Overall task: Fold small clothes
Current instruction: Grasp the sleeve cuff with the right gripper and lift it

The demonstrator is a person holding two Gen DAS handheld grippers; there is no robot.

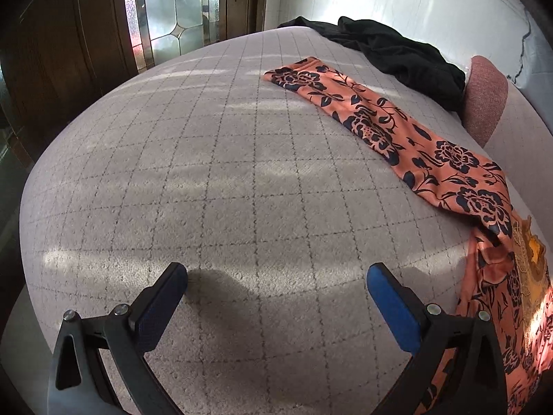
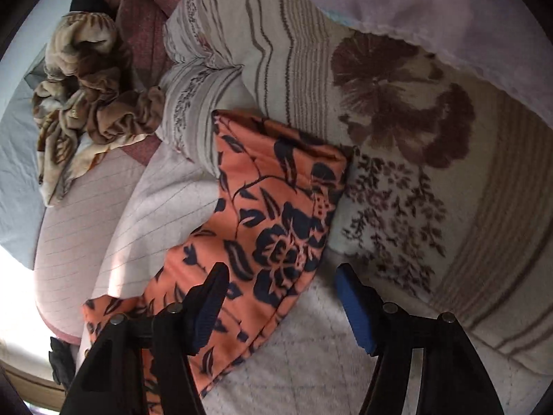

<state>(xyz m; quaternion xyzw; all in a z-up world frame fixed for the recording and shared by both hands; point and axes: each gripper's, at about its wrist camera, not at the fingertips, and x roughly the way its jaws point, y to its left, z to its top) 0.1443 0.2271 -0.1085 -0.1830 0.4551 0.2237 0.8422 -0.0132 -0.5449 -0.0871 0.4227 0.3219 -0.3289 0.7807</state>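
Two black fingers with blue pads, belonging to the left gripper (image 1: 276, 276), spread wide apart over a bare stretch of grey bedcover with a dark grid pattern (image 1: 207, 180); nothing lies between them. To their right, a long orange garment printed with dark blue flowers (image 1: 380, 117) stretches flat across the cover from its far middle down to the near right edge. Beyond it sits a crumpled black cloth (image 1: 397, 52) and a dusty pink cushion (image 1: 484, 97).

From the right wrist camera, the right gripper (image 2: 280, 276) hangs with its jaws parted above the same orange garment (image 2: 276, 207), gripping nothing; the cloth's hemmed edge runs between the fingers, and the left finger overlaps the fabric. A cream quilt with brown flowers and stripes (image 2: 397, 110) lies just beyond, and a bunched tan velvety blanket (image 2: 86, 97) rests further left.
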